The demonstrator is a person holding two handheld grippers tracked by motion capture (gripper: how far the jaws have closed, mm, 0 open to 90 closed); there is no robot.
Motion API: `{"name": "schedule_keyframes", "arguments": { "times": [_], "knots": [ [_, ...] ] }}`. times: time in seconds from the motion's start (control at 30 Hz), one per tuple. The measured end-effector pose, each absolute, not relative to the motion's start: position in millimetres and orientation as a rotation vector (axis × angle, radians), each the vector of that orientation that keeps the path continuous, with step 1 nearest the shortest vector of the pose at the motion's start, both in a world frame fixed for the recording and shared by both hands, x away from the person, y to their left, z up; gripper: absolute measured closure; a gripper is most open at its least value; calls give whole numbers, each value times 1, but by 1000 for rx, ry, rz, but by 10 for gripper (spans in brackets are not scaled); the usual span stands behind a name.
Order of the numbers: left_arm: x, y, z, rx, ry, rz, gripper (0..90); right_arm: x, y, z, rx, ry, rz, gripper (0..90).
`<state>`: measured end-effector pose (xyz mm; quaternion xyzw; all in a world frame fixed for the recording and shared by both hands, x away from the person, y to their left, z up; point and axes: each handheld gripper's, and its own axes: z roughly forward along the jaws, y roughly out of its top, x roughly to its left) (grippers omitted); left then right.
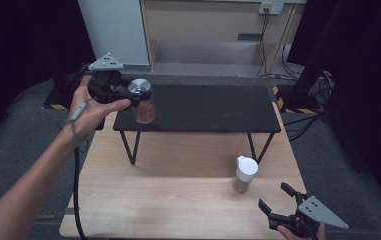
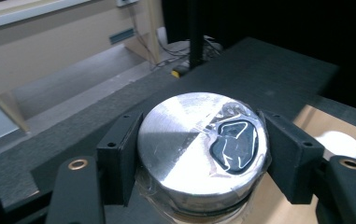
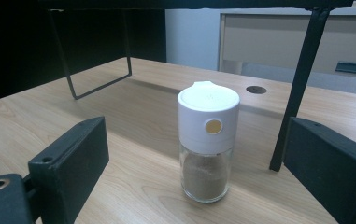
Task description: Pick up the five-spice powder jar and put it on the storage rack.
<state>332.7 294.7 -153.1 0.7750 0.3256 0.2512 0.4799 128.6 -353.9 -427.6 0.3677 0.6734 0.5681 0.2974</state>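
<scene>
Gripping a jar (image 1: 143, 102) w/ a silver metal lid, the left gripper (image 1: 137, 95) was clamped tight on it, one black pad on each side of the lid, as the left gripper view showed (image 2: 202, 148). Jar held brown contents & hung over the front-left corner of the black shelf (image 1: 213, 107); couldn't tell if its base touched the shelf top. Left hand (image 1: 90, 107) wrapped the gripper body from the shelf's left end. Shelf stood on thin black legs across the back part of the wooden table (image 1: 178, 200). Right gripper (image 1: 277, 198) sat at the table's front-right corner, jaws spread wide w/ nothing between the pads. Just ahead of it, near the shelf's front-right leg, a 2nd jar w/ a white cap (image 1: 244, 173) stood upright on the table, brown powder in its lower part, apart from both jaws (image 3: 208, 144).
</scene>
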Motion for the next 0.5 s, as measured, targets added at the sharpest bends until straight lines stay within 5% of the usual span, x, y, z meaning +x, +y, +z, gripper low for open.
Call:
{"name": "schedule_keyframes", "arguments": {
  "times": [0.5],
  "knots": [
    [383, 271, -170, 1840, 931, 694, 335, 128, -355, -429, 989, 1780, 1518, 74]
  ]
}}
